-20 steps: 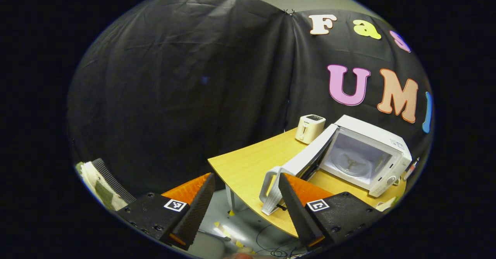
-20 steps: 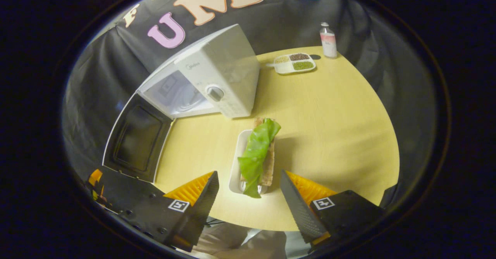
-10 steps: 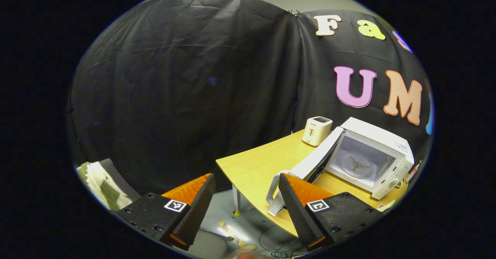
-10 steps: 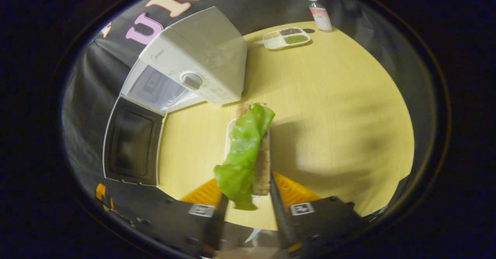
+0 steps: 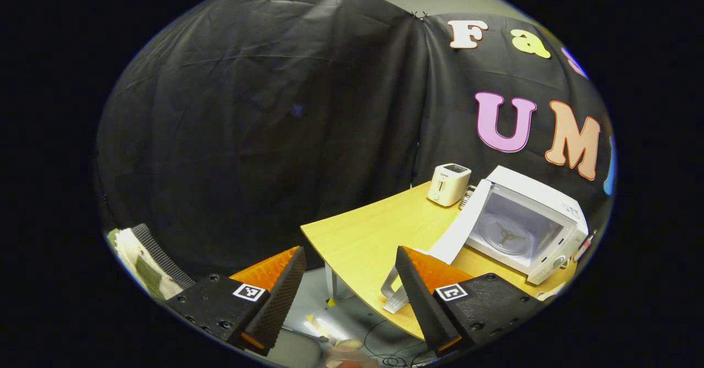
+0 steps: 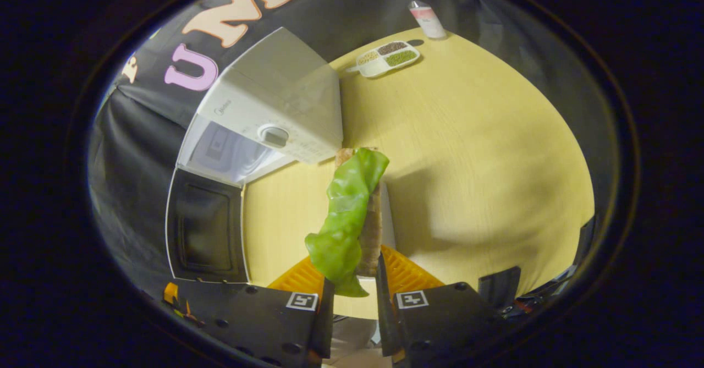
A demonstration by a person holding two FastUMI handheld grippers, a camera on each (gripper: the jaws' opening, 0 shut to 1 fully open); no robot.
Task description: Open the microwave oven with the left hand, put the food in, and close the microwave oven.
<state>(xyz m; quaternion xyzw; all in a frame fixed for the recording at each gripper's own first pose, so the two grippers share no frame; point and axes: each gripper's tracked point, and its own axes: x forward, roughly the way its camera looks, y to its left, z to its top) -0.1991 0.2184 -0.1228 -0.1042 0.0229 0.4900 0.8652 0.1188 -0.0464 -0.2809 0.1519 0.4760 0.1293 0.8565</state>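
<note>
The food is a green lettuce leaf (image 6: pixel 346 219) lying on toast (image 6: pixel 372 230) on a narrow white plate (image 6: pixel 388 214). My right gripper (image 6: pixel 355 280) is shut on the near end of this plate, which hangs a little above the yellow table (image 6: pixel 484 153) and casts a shadow to its right. The white microwave (image 6: pixel 275 109) stands just beyond the plate, its dark-windowed door (image 6: pixel 206 228) swung wide open to the left. In the left gripper view the microwave (image 5: pixel 525 222) shows its cavity with the turntable hub. My left gripper (image 5: pixel 349 255) is open, back from the table edge, holding nothing.
A white toaster (image 5: pixel 450 184) stands behind the microwave door (image 5: pixel 456 230) at the table's back. A divided tray of grains (image 6: pixel 388 58) and a small bottle (image 6: pixel 424 17) sit at the far end of the table. Cables lie on the floor below the table edge.
My right gripper went from open around the plate to shut on it and raised it off the table. My left gripper stayed open and shifted only slightly.
</note>
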